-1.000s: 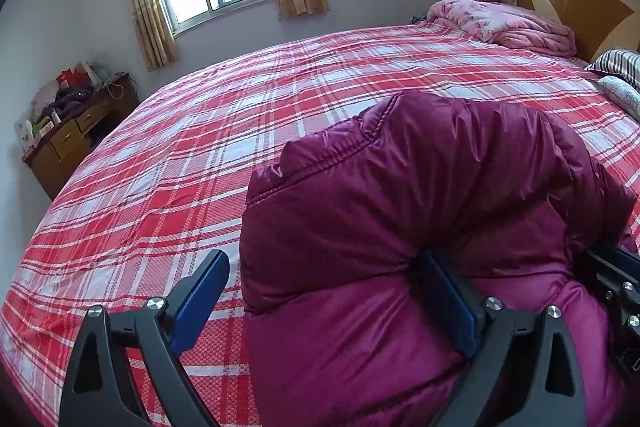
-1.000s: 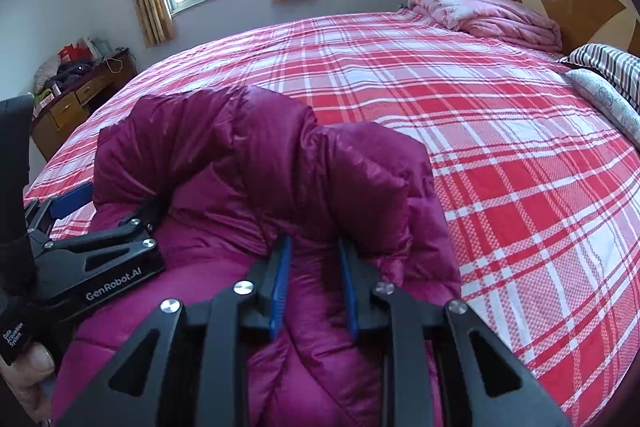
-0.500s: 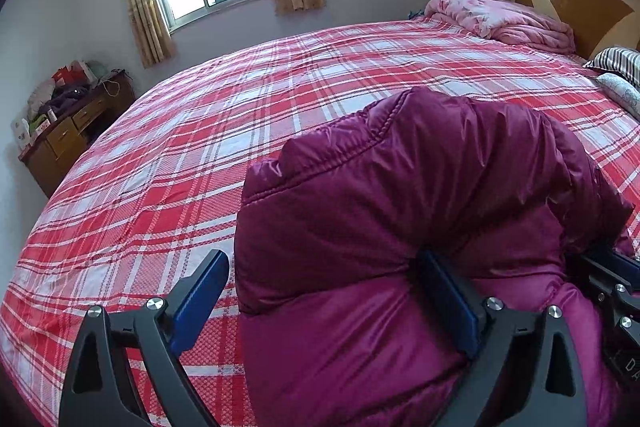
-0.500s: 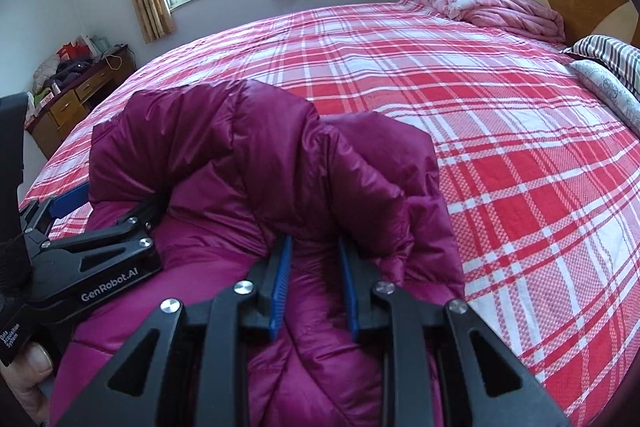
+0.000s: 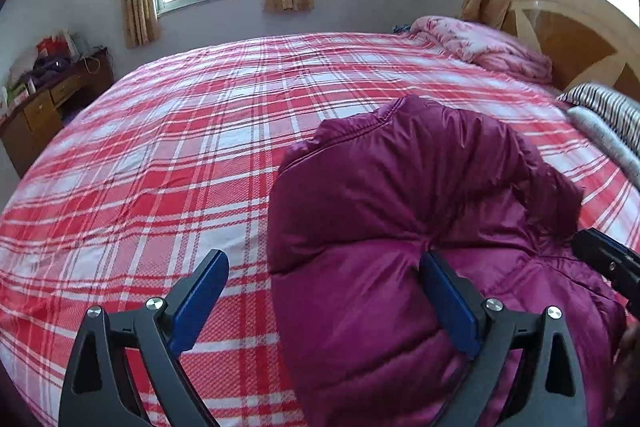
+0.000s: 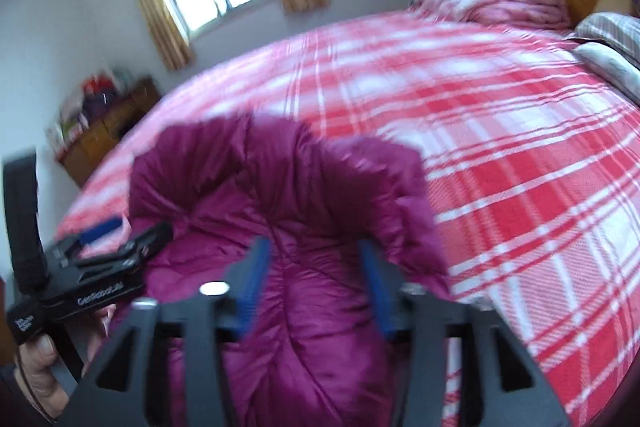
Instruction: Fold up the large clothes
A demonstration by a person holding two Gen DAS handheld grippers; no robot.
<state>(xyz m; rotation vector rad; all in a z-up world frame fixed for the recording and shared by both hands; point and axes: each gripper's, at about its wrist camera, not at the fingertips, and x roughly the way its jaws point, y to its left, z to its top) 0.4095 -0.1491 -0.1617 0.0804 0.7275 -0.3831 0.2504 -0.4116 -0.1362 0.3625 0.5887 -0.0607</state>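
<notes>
I have one wide bed under a red-and-white plaid sheet (image 5: 160,155), and on its near part lies the single garment of this job, a puffy quilted magenta down jacket (image 5: 400,211), bundled into a thick mound. I judge the fold is made and I am at the release. My left tool (image 5: 324,301) is spread wide, its right blue pad resting against a crease of the jacket, its left pad over bare sheet, holding nothing. My right tool (image 6: 316,281) has its two blue pads apart with jacket between them; that view is smeared, so it probably grips nothing, though I cannot be sure. Next I would lift both tools clear without dragging the slippery shell, then press the mound flat. Beyond: one folded pink quilt (image 5: 480,51), one wooden headboard (image 5: 580,39), one brown drawer cabinet (image 5: 48,107)
</notes>
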